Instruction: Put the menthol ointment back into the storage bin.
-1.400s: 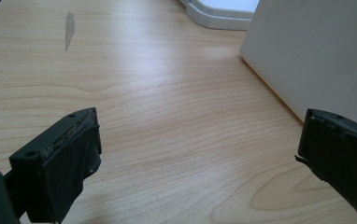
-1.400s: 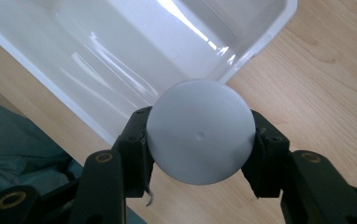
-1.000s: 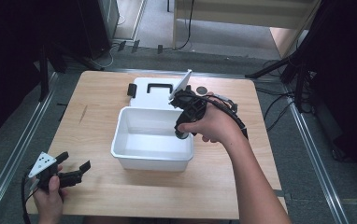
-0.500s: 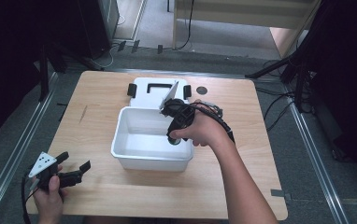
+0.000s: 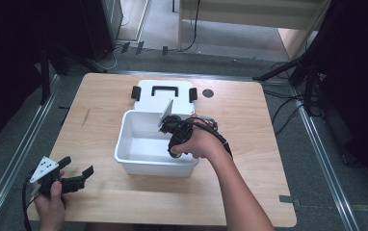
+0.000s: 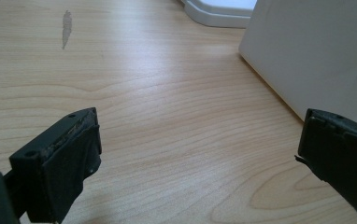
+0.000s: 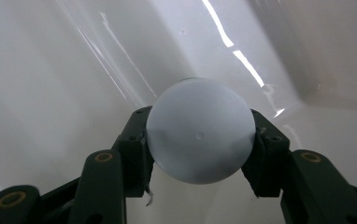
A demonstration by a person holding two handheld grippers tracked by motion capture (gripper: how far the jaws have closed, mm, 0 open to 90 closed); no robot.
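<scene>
From where I stand, the right gripper (image 5: 175, 144) is dipped into the white rectangular plastic bin (image 5: 129, 161) at the middle of the pale wooden table (image 5: 269, 125), and its jaws are clenched on a smooth pale-grey ball (image 7: 200, 135). In the right gripper view the ball sits squarely between the two black pads, one touching it at nine o'clock and the other at three o'clock, with the bin's glossy white floor and walls behind it. A ball has no long axis, so there is nothing to line up; what counts is that it hangs above the bin's floor, inside the walls, toward the three o'clock end of the bin. How much gap is left under it I cannot tell.

I'd judge the coming move to be a plain release, letting the ball settle on the floor of the bin; being round and smooth, it will likely roll toward a wall once freed.

The left gripper (image 5: 73, 180) rests at about seven o'clock on the table, well apart from the bin, its jaws spread wide with only bare wood between them. The bin's white flat lid with black clips (image 5: 163, 94) lies at twelve o'clock, just beyond the bin.
</scene>
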